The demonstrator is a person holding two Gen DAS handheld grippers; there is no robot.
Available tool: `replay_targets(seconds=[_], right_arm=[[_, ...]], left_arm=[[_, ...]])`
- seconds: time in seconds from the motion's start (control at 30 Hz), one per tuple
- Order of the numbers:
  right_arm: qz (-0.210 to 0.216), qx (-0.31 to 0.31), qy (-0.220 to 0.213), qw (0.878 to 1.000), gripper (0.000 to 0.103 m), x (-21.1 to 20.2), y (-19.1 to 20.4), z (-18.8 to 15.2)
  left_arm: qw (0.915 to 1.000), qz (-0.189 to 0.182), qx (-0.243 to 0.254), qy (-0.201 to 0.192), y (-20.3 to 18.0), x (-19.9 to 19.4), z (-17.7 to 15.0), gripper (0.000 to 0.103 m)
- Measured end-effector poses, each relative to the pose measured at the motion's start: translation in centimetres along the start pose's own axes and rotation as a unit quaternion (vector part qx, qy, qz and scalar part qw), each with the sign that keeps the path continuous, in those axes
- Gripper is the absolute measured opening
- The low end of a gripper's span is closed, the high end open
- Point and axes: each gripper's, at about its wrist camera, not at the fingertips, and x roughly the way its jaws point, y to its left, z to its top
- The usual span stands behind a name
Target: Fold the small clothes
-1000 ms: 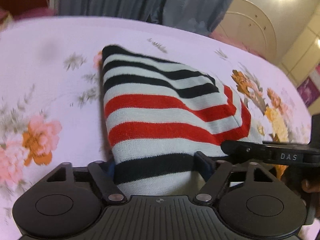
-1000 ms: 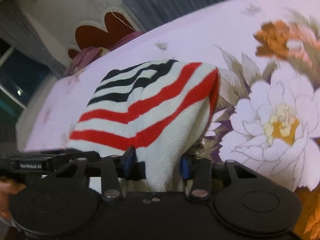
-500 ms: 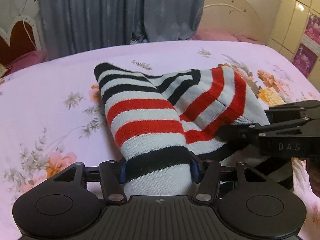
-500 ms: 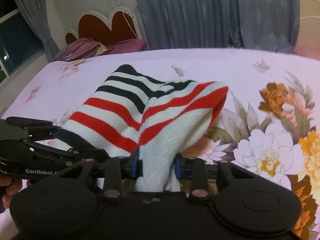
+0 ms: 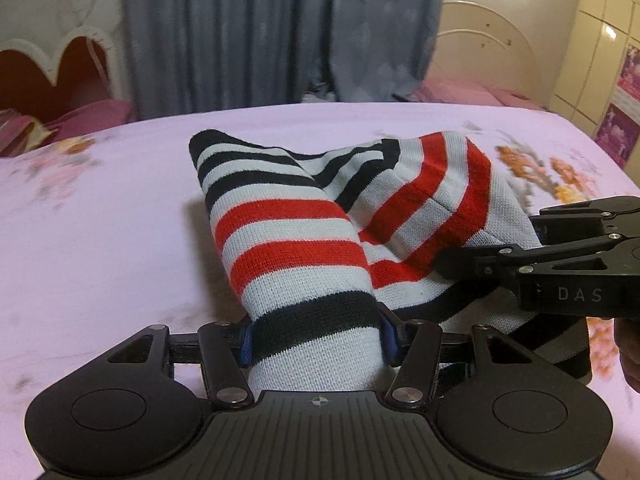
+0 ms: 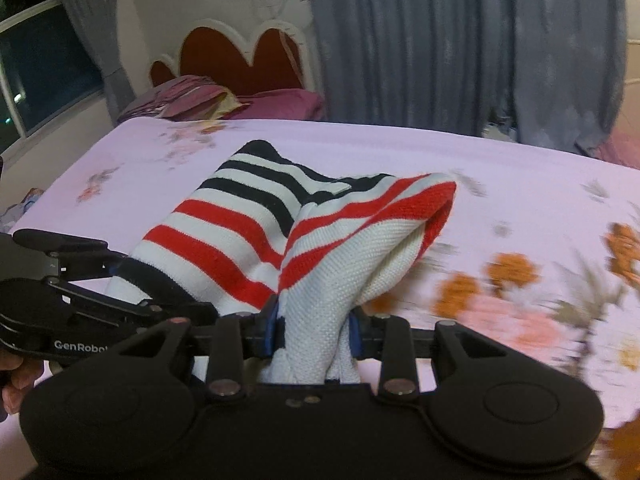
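The right claw (image 6: pixel 314 330) is clamped on a bunched white corner of the striped knit garment (image 6: pixel 256 232), which rises ahead of it in a peak of red, black and white bands. To its left, the left claw (image 6: pixel 120 276) grips the garment's other near corner. Beneath both lies the pink floral bedsheet (image 6: pixel 520 184); far ahead hang grey curtains (image 6: pixel 440 40).

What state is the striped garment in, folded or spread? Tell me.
Partly folded, not flat: the striped garment is doubled over, gathered in both tongs, left and right, above the bedsheet.
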Motion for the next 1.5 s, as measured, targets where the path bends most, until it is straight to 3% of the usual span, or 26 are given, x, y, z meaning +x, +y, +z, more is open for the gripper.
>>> replay_targets(seconds=[0.23, 0.33, 0.43, 0.57, 0.63, 0.67, 0.77, 0.8, 0.83, 0.87, 0.9, 1.0, 1.07, 1.1, 1.13, 1.2, 1.3, 1.4, 1.5], right_arm=[[0.018, 0.003, 0.012, 1.0, 0.031, 4.5, 6.5, 0.7], [0.003, 0.016, 0.039, 0.999, 0.031, 6.6, 6.8, -0.3], [0.004, 0.07, 0.058, 0.996, 0.032, 8.2, 4.6, -2.1], [-0.009, 0.069, 0.056, 0.996, 0.033, 8.1, 4.9, -2.0], [-0.01, 0.075, 0.06, 0.995, 0.034, 8.1, 5.0, -1.8], [-0.009, 0.082, 0.061, 0.995, 0.037, 8.1, 4.9, -1.6], [-0.048, 0.084, 0.047, 0.994, 0.062, 6.7, 5.3, -1.7], [-0.06, 0.081, 0.033, 0.994, 0.056, 5.7, 5.1, -1.6], [-0.056, 0.083, 0.02, 0.995, 0.048, 4.9, 5.0, -1.3], [-0.046, 0.089, 0.01, 0.995, 0.035, 4.3, 5.0, -1.0], [-0.042, 0.088, 0.002, 0.995, 0.028, 3.9, 5.1, -0.6], [-0.035, 0.048, 0.0, 0.998, 0.017, 4.6, 6.5, 0.8], [-0.031, 0.022, 0.022, 0.999, 0.014, 6.1, 7.1, 1.2], [-0.05, -0.002, 0.047, 0.998, 0.009, 7.3, 7.3, 1.0], [-0.075, -0.02, 0.071, 0.994, 0.01, 8.5, 7.3, 0.7], [-0.074, -0.024, 0.064, 0.995, 0.01, 9.1, 6.6, 0.1], [-0.074, -0.02, 0.066, 0.995, 0.01, 8.8, 6.8, 0.3], [-0.067, -0.006, 0.042, 0.997, 0.016, 6.4, 7.4, 0.2], [-0.035, -0.014, 0.02, 0.999, 0.017, 2.9, 8.1, -0.6]], left_arm=[[0.9996, -0.006, -0.021, 0.016, 8.4, -0.6, -2.4, 0.057], [0.9984, -0.015, -0.055, 0.003, 10.8, 0.3, -4.3, 0.068], [0.9951, -0.037, -0.091, -0.003, 11.4, 1.5, -6.3, 0.067], [0.9927, -0.05, -0.109, -0.012, 11.7, 2.0, -6.9, 0.068], [0.9935, -0.048, -0.103, -0.011, 11.9, 1.8, -7.0, 0.08], [0.9946, -0.043, -0.094, -0.012, 11.8, 1.4, -7.1, 0.081], [0.9949, -0.047, -0.084, -0.029, 12.9, -1.1, -7.5, 0.08], [0.9946, -0.046, -0.084, -0.04, 13.3, -1.8, -7.4, 0.072], [0.9939, -0.044, -0.086, -0.054, 13.4, -2.4, -7.2, 0.058], [0.9931, -0.047, -0.086, -0.064, 13.5, -2.8, -6.9, 0.051], [0.9925, -0.053, -0.083, -0.071, 13.4, -3.0, -6.6, 0.04], [0.9946, -0.067, -0.048, -0.063, 11.8, -1.9, -5.2, 0.039], [0.9976, -0.066, -0.018, -0.011, 10.4, 0.3, -4.8, 0.039], [0.9984, -0.057, -0.007, -0.001, 10.1, 0.9, -4.9, 0.039], [0.9977, -0.065, -0.018, -0.004, 10.3, 1.3, -5.1, 0.039], [0.9959, -0.076, -0.05, -0.002, 11.1, 1.5, -5.0, 0.039], [0.9969, -0.07, -0.034, -0.005, 10.6, 1.0, -5.1, 0.038], [0.9977, -0.057, -0.024, -0.026, 10.2, -1.7, -5.5, 0.035], [0.9966, -0.059, -0.046, -0.033, 10.4, -4.5, -7.3, 0.029]])
